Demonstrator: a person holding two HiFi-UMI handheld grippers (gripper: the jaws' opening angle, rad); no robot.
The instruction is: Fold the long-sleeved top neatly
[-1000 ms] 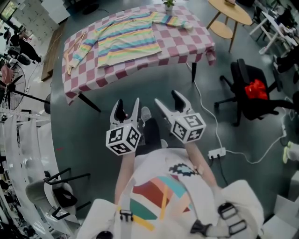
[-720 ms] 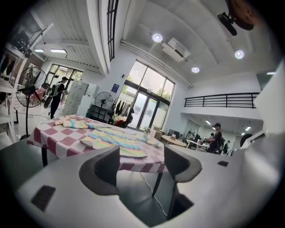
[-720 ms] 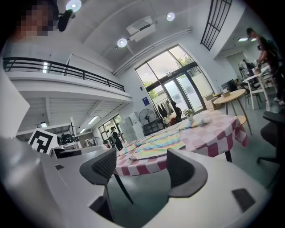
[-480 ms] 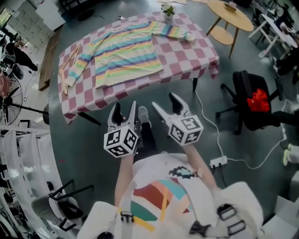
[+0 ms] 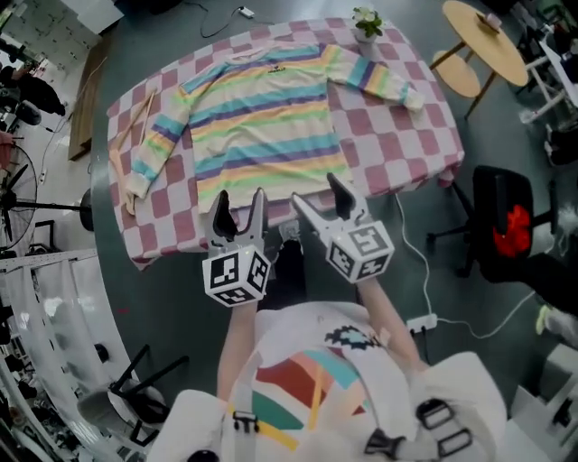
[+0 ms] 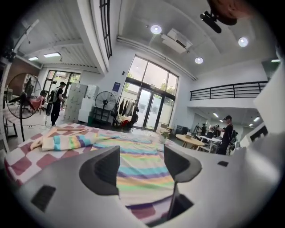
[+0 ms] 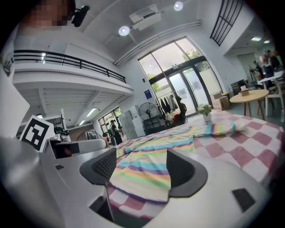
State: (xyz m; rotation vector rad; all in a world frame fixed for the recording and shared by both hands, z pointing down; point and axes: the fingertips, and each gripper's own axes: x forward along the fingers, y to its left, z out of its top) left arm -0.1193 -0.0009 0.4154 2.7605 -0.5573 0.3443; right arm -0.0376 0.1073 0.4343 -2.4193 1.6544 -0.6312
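**Hem nearest, both grippers open and empty at the table's near edge**

The long-sleeved top [image 5: 262, 117] lies spread flat on the checkered table [image 5: 406, 149]. Its body axis runs straight away from the person, hem on the near side and collar on the far side. The left gripper [image 5: 240, 203] and right gripper [image 5: 318, 194] hover side by side just short of the hem, each with jaws wide apart and nothing between them. The left sleeve bends back toward the near left edge, so the left gripper is likely close to it. The right sleeve stretches to the far corner by the small plant [image 5: 366, 20], well apart from the right gripper, and probably needs the longer reach
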